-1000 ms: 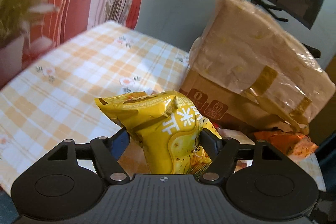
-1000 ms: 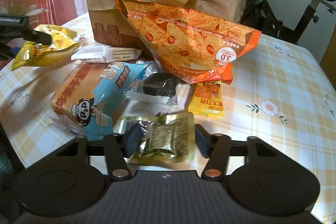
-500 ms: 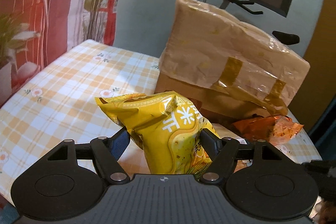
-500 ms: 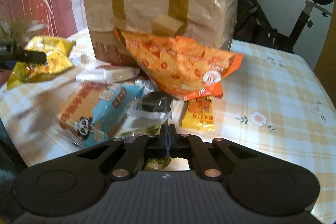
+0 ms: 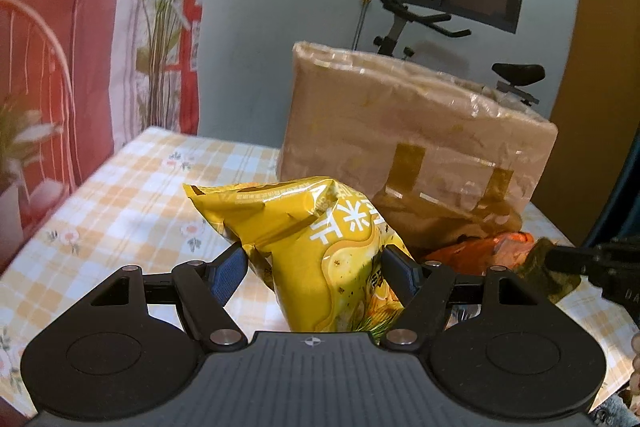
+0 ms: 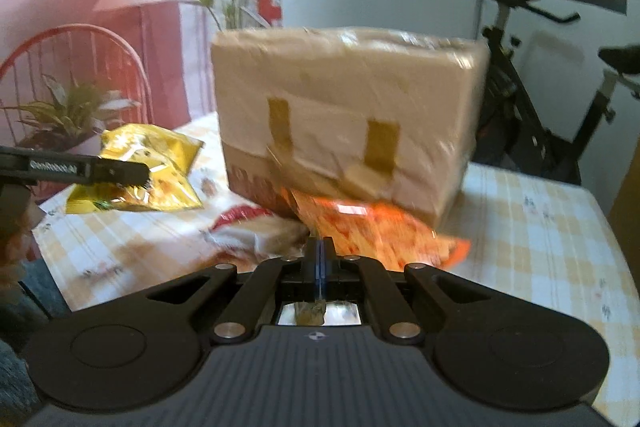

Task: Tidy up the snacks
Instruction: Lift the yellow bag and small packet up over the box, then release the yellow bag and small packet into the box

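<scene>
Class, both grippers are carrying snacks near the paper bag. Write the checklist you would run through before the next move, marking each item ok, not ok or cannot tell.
1. Left gripper grips the yellow chip bag: ok, fingers pinch both sides.
2. Right gripper holds the gold foil packet: ok, jaws shut, packet hangs from its tip in the left wrist view.
3. Both loads lifted off the checked tablecloth: ok.
4. Brown paper bag mouth open to receive snacks: cannot tell, top looks wrapped in film.
5. Orange chip bag clear of the path: not ok, it leans against the paper bag's front.
</scene>
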### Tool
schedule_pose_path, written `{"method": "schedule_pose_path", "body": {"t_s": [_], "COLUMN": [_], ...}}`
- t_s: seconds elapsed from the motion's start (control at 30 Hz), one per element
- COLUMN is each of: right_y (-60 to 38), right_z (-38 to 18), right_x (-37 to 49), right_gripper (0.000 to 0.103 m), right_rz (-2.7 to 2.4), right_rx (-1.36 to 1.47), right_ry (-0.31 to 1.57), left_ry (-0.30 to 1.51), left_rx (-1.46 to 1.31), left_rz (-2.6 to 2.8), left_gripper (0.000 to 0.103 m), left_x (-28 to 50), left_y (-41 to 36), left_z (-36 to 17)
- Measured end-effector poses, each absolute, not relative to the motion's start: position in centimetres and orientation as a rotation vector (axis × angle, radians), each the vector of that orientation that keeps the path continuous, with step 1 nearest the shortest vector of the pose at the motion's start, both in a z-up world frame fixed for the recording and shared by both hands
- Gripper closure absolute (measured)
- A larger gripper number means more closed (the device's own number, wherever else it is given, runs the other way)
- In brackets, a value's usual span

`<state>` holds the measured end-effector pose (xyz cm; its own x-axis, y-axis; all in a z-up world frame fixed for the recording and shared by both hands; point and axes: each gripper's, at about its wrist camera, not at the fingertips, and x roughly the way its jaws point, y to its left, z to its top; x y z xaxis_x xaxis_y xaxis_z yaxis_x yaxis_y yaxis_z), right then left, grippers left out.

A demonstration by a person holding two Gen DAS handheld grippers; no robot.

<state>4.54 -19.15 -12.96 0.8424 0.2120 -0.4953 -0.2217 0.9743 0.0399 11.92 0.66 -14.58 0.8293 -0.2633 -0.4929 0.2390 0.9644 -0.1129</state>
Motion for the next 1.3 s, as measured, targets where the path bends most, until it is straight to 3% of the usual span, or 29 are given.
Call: {"method": "schedule_pose_path", "body": {"t_s": [0.8,1.03,1.3], "right_y": [-19.4,-20.4,-21.9], "right_z": [0.9,-0.4,-5.0], "right_x": [11.4,16.7,21.0], "right_gripper": [0.103,0.103,0.101], "right_rz": [0.253,0.209,0.154], "right_rx": [-0.123,-0.133,-0.036], "right_ry": [0.117,0.169,0.369], "left_ry": [0.198,0.262,0.408], "left_rx": [-0.069,-0.043,-0.005], "left_rz": [-0.379,-0.406,-0.363], "left_gripper": [0.03,0.031,0.028], "left_x": [17.6,24.3,30.8], "left_y": [-2.0,-6.1,-8.7], "left_z": [-1.7,-2.4,-5.6]}}
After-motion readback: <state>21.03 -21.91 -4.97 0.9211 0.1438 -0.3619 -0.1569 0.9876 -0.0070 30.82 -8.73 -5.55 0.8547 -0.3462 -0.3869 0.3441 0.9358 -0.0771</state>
